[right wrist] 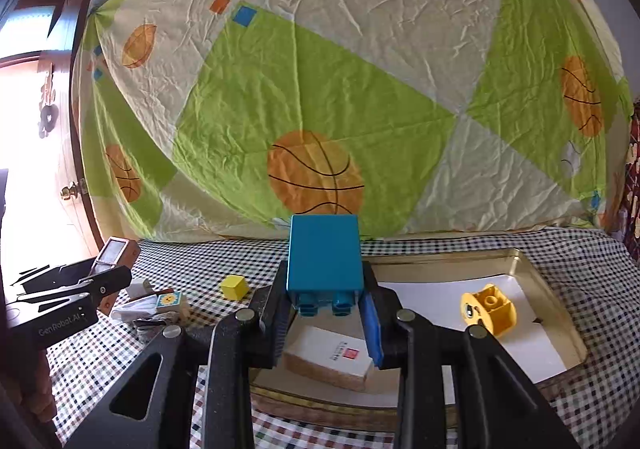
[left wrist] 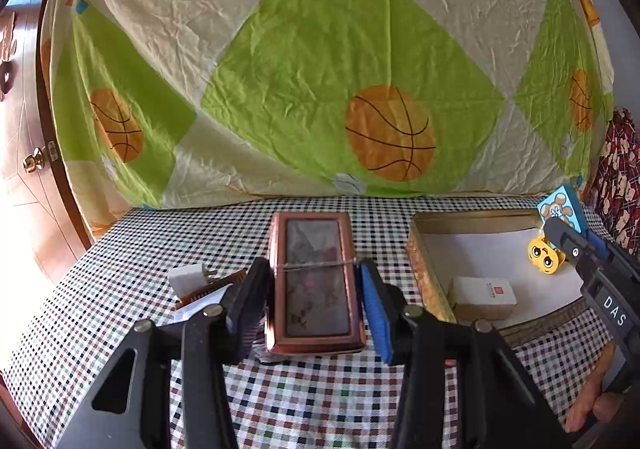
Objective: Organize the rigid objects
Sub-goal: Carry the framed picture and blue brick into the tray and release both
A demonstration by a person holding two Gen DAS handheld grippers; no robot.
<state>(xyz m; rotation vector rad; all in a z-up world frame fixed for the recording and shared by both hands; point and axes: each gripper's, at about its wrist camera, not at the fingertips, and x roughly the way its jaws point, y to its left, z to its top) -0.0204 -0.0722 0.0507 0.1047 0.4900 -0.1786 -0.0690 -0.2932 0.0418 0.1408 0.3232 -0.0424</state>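
In the left wrist view my left gripper (left wrist: 314,291) is shut on a flat copper-brown box (left wrist: 314,285) tied with a thin band, held just above the checked tablecloth. In the right wrist view my right gripper (right wrist: 325,303) is shut on a teal blue building block (right wrist: 325,255), studs facing me, over the near left part of a gold tin tray (right wrist: 516,255). In the tray lie a small white box (right wrist: 332,357) and a yellow face block (right wrist: 488,309). The left gripper (right wrist: 114,273) with the brown box (right wrist: 116,247) shows at the left edge.
A yellow cube (right wrist: 234,286), a flower-print tile (right wrist: 170,301), a white plug (right wrist: 138,287) and a brown comb (left wrist: 212,289) lie left of the tray. A green and cream basketball-print sheet (left wrist: 320,69) rises behind the table. A wooden door (left wrist: 24,169) stands at the left.
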